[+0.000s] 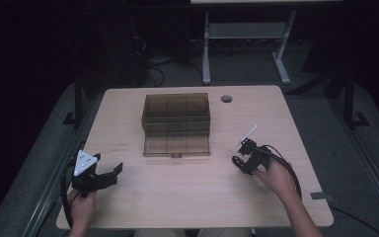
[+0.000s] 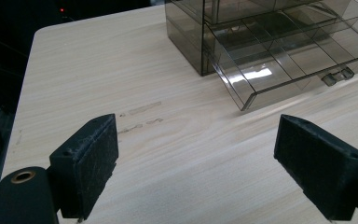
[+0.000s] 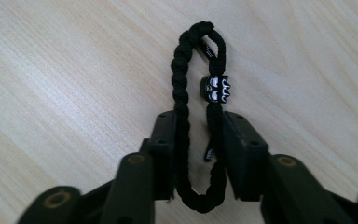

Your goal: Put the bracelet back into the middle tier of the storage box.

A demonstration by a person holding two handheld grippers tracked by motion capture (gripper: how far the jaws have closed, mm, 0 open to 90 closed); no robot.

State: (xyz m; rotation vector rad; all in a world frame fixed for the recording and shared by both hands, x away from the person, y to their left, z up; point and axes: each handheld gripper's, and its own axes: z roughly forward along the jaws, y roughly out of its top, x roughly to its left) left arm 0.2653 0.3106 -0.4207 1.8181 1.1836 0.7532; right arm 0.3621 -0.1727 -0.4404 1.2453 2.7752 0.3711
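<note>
While the right gripper [image 3: 198,154] is pinching the black bracelet [image 3: 199,93] against the table [image 1: 177,192] and the left gripper [image 2: 198,163] is waiting wide open, the thin cord is risking slipping free when lifted

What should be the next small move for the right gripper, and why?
Probably lift the black braided bracelet off the table: the right gripper has both strands pinched between its jaws, and the smoky box's drawer stands pulled out, its compartments looking empty.
</note>
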